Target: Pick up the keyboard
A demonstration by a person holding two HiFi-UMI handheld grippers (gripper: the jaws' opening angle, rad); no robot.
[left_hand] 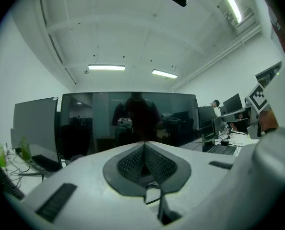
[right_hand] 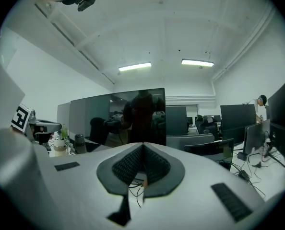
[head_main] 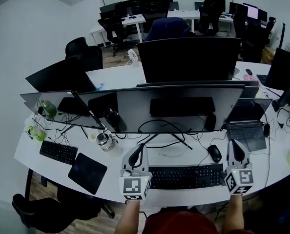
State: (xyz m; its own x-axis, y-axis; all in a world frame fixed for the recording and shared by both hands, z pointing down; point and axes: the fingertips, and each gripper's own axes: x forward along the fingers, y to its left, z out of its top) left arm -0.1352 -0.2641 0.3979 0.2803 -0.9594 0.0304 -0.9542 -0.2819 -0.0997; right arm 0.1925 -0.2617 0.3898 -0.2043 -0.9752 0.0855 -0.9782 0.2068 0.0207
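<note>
The black keyboard (head_main: pixel 186 176) lies along the front edge of the white desk (head_main: pixel 174 155), just below the wide monitor (head_main: pixel 184 106). My left gripper (head_main: pixel 139 147) is at the keyboard's left end and my right gripper (head_main: pixel 235 143) at its right end, both pointing away from me toward the monitor. Both are shut with nothing between the pads. In the left gripper view the left gripper (left_hand: pixel 143 145) faces the dark screen. The right gripper (right_hand: pixel 143 146) faces it too in the right gripper view. The keyboard is hidden in both gripper views.
A black mouse (head_main: pixel 214 153) sits just behind the keyboard's right end, with cables (head_main: pixel 169 141) around the monitor stand. A metal jar (head_main: pixel 104 141), a mouse pad (head_main: pixel 87 172) and a second keyboard (head_main: pixel 58 151) are to the left. A laptop (head_main: pixel 246 133) stands at the right.
</note>
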